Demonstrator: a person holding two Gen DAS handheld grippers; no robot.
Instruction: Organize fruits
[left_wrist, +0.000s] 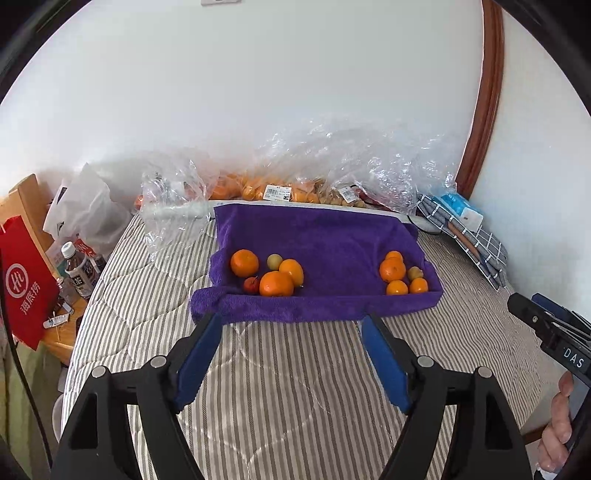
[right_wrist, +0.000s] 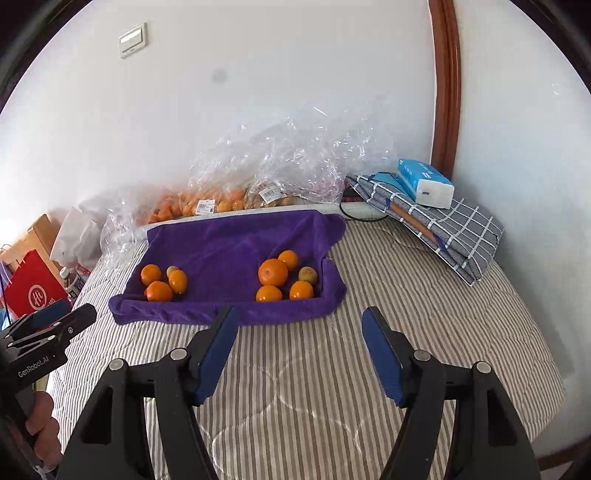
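Note:
A purple towel (left_wrist: 325, 240) (right_wrist: 236, 243) lies on the striped bed and holds two groups of fruit. The left group (left_wrist: 275, 282) (right_wrist: 159, 290) has three oranges, a small yellow-green fruit (left_wrist: 274, 261) and a small red fruit (left_wrist: 251, 285). The right group (left_wrist: 392, 269) (right_wrist: 272, 272) has several oranges and one yellow-green fruit (left_wrist: 414, 273) (right_wrist: 307, 274). My left gripper (left_wrist: 291, 321) is open and empty, just in front of the towel's near edge. My right gripper (right_wrist: 300, 314) is open and empty, near the towel's front right corner.
Clear plastic bags of oranges and small fruit (left_wrist: 280, 192) (right_wrist: 221, 201) lie against the wall behind the towel. A checked cloth with a tissue pack (right_wrist: 424, 182) sits at the right. A red bag (left_wrist: 26, 284) and bottles (left_wrist: 79, 273) stand on a side table at the left.

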